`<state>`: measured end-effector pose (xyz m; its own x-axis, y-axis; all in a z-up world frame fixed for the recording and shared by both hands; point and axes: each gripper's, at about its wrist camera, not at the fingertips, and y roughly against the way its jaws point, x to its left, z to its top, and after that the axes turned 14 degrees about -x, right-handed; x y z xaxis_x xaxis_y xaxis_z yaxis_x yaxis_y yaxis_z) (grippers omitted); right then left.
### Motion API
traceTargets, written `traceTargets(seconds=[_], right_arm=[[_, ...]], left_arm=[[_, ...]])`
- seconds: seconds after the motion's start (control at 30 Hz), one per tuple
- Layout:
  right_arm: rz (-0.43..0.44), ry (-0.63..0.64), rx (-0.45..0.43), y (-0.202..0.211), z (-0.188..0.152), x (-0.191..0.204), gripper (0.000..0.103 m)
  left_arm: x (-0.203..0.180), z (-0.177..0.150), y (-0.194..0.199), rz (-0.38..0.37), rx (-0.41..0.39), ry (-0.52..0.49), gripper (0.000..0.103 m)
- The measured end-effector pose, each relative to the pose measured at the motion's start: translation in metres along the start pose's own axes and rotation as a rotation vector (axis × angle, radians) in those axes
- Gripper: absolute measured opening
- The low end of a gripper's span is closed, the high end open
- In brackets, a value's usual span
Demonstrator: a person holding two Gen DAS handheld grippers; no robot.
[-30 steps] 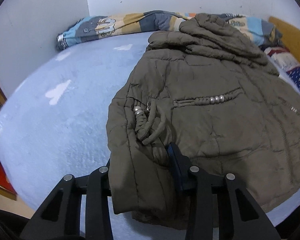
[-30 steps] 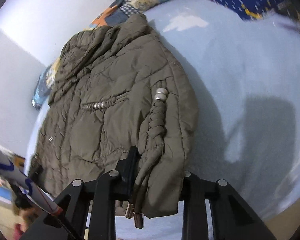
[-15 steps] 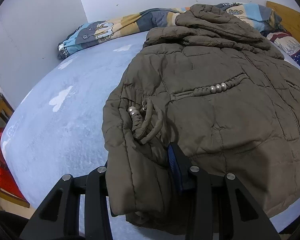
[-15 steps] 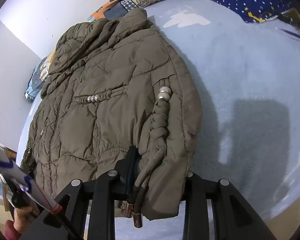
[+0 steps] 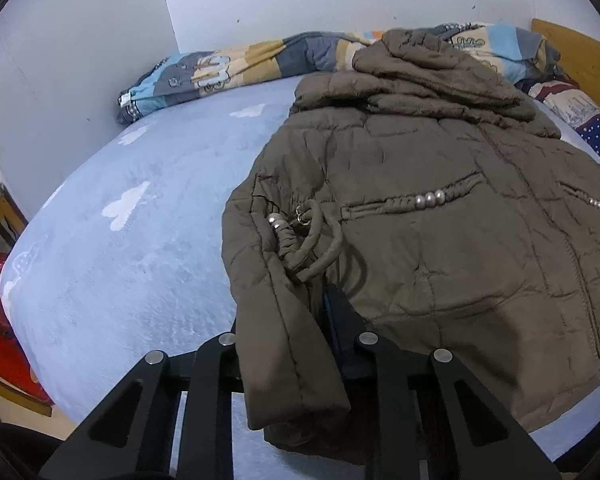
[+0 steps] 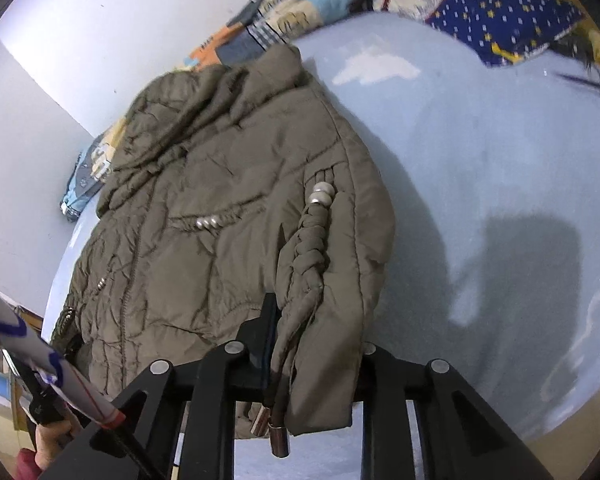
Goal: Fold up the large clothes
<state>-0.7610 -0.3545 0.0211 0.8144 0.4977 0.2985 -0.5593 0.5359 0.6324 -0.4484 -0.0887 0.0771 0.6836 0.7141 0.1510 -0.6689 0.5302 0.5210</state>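
Note:
An olive-brown quilted jacket [image 5: 440, 216] lies on a light blue bed [image 5: 132, 248], hood toward the wall. It also shows in the right wrist view [image 6: 220, 208]. My left gripper [image 5: 296, 344] is shut on the jacket's left sleeve cuff [image 5: 288, 356], which drapes over the jaws. My right gripper [image 6: 308, 344] is shut on the right sleeve cuff [image 6: 332, 360]. A braided cord with silver beads [image 6: 314, 232] runs down that sleeve. Its metal-tipped ends [image 6: 278, 436] hang below the jaws.
A patterned quilt [image 5: 260, 64] lies bunched along the wall behind the jacket. A starry blue pillow [image 6: 500, 20] lies at the bed's head. A wooden headboard [image 5: 580, 56] stands on the right. A red object [image 5: 0, 344] sits beside the bed. The other hand-held gripper [image 6: 40, 360] shows at lower left.
Both grippers keep their hold on the sleeve cuffs. Both views have shifted slightly, and the jacket sits a little farther from each camera than half a second ago.

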Motion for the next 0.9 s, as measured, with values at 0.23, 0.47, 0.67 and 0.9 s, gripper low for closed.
traceTargets(seconds=[0.23, 0.47, 0.67, 0.9], right_arm=[[0.063, 0.005, -0.116, 0.026, 0.011, 0.011, 0.02], [0.08, 0.004, -0.141, 0.032, 0.013, 0.015, 0.02], [0.098, 0.011, -0.161, 0.039, 0.013, 0.017, 0.02], [0.132, 0.027, -0.19, 0.048, 0.013, 0.022, 0.02]], left_arm=[[0.002, 0.011, 0.021, 0.0, -0.076, -0.005, 0.02], [0.005, 0.013, 0.026, -0.001, -0.085, -0.004, 0.02], [0.006, 0.015, 0.032, 0.001, -0.097, -0.007, 0.02], [0.01, 0.018, 0.038, -0.006, -0.101, 0.009, 0.019]])
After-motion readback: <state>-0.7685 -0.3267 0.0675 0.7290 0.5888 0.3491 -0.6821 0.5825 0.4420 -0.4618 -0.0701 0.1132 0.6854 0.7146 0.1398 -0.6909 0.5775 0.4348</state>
